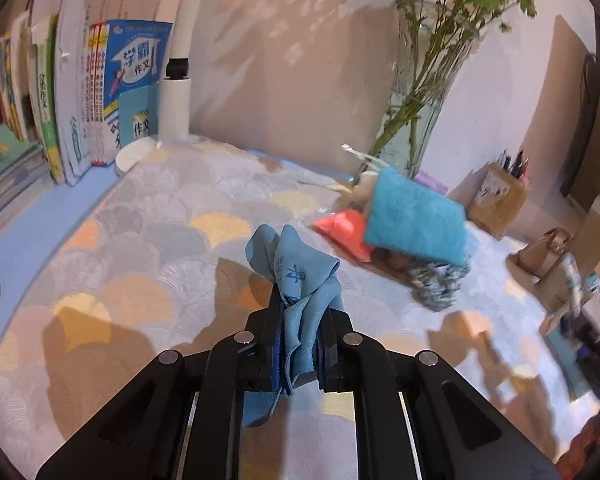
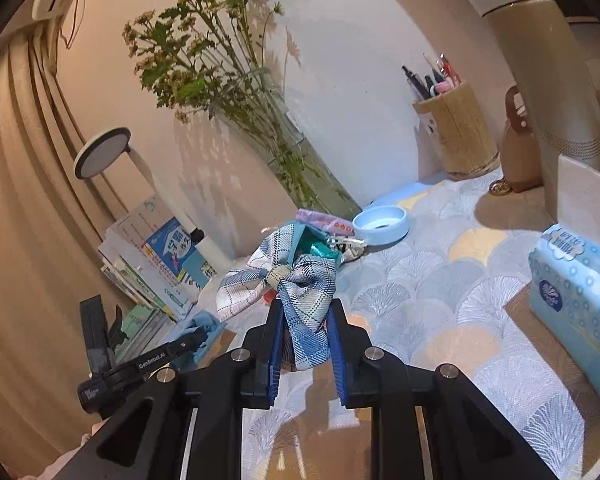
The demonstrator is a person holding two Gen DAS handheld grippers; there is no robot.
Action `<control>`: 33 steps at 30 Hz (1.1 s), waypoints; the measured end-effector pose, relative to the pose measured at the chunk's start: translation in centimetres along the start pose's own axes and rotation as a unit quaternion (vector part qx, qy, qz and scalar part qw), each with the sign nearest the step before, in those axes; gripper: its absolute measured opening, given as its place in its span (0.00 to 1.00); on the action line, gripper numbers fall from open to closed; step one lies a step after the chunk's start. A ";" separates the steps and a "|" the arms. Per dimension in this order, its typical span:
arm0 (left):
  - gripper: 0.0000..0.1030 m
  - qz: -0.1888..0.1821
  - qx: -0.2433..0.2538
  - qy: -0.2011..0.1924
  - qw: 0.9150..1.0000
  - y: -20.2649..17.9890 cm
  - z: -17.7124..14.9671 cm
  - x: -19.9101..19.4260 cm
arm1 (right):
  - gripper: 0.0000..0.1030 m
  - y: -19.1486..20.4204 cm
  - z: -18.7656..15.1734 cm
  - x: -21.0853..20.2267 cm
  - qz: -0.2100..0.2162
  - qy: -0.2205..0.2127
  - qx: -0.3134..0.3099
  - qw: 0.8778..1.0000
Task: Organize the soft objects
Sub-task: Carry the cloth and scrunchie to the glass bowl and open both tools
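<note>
jaws of the left gripper [image 1: 298, 312] are squeezed tight on a blue cloth [image 1: 290, 276], held up over the patterned surface [image 1: 148, 240]. the right gripper [image 2: 305, 320] pinches a plaid cloth [image 2: 284, 284] the same way. a teal towel [image 1: 416, 220] lies on a pile by the vase [image 1: 416, 92].

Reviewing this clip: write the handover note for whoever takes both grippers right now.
Left gripper: shut on the blue cloth, lifted off the table mat.
Right gripper: shut on the plaid bow, also raised.
Pile by the vase: teal towel lying over a coral pouch and a plaid fabric piece.
Done: two soft items picked up. Left: place both, then sort the pile. No container for them is visible.
</note>
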State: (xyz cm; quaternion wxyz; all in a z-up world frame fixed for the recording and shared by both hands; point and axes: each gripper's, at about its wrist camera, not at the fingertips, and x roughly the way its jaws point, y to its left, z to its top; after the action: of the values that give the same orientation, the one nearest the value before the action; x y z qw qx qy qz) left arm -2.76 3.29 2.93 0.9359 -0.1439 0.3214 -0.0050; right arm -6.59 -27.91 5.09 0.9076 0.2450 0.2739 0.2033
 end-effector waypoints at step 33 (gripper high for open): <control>0.09 -0.322 0.235 -0.006 0.917 -44.5 2.1 -2.4 | 0.20 -15.8 21.1 -22.8 -0.240 -0.140 0.086 0.957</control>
State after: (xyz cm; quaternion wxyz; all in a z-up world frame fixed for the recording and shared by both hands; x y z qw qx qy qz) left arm 0.26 -38.54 18.10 0.8923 -0.0158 0.2418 -0.3810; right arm -7.81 -59.00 20.78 0.9345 0.2751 0.2108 -0.0810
